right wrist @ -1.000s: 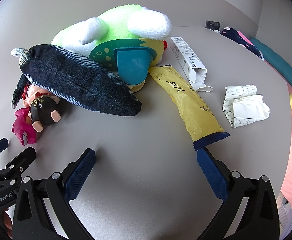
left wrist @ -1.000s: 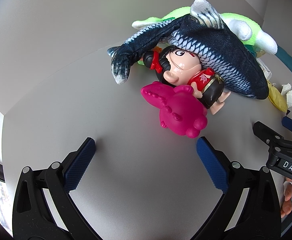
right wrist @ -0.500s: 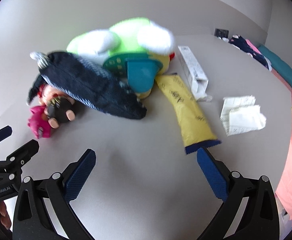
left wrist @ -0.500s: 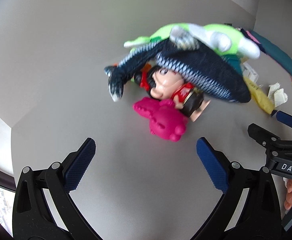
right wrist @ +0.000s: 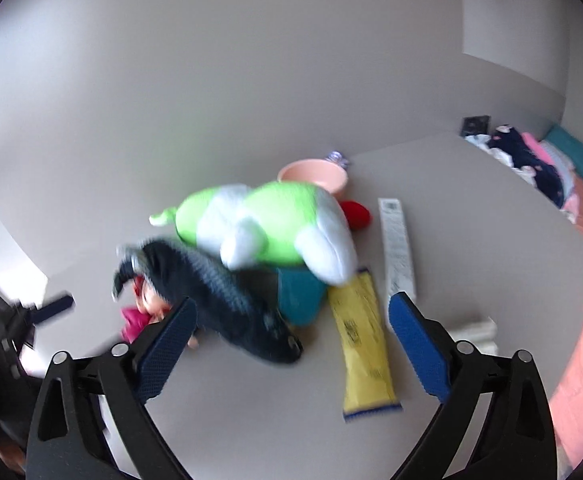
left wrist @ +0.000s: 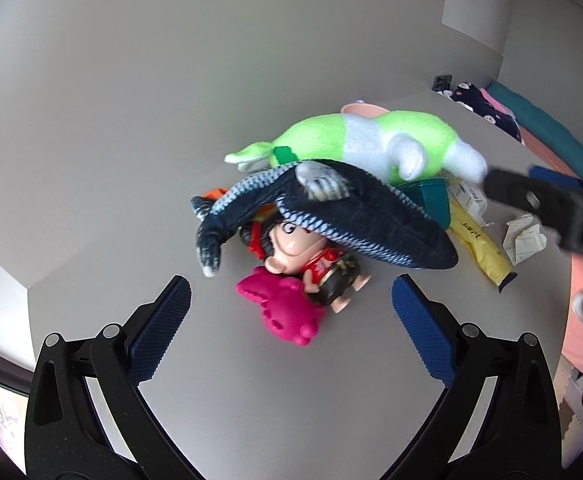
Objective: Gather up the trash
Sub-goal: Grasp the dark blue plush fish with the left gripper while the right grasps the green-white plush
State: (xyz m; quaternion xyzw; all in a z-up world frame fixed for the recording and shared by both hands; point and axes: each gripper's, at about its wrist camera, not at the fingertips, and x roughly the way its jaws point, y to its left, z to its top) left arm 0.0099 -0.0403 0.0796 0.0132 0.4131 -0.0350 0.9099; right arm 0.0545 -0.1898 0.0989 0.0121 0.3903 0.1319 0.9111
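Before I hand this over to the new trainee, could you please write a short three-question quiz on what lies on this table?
1. True or false: the dark blue scaled fish plush lies over the head of the small cartoon boy figurine.
2. Which piece of trash lies beside the flat yellow snack wrapper? A) a glass bottle B) a long white cardboard box C) a metal can
3. Fill in: the left gripper and right gripper both hold ____.

Key: 1 true; 2 B; 3 nothing, since both stand open and empty above the grey table.
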